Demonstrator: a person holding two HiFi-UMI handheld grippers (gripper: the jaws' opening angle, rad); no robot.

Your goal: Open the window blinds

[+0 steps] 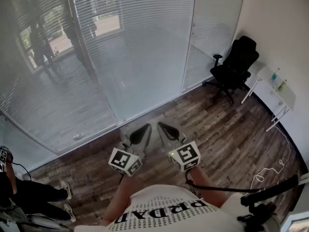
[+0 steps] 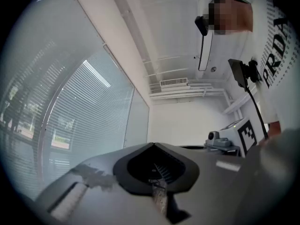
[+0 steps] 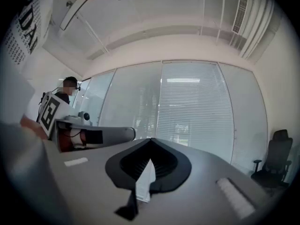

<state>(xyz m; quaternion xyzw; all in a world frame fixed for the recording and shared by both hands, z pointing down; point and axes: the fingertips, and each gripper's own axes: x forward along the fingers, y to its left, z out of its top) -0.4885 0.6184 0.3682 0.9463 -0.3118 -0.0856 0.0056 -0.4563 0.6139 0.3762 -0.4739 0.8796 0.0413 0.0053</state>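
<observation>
The blinds (image 1: 135, 47) hang lowered across the glass wall ahead, well apart from both grippers. The left gripper (image 1: 144, 128) and right gripper (image 1: 162, 126) are held side by side above the wood floor (image 1: 231, 134), each with its jaws pressed together on nothing. A black chair (image 1: 236, 64) stands in the right corner.

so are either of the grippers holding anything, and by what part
Nothing held: left gripper and right gripper both have jaws shut together, empty.

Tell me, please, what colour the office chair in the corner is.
The office chair is black, seen best in the head view.
</observation>
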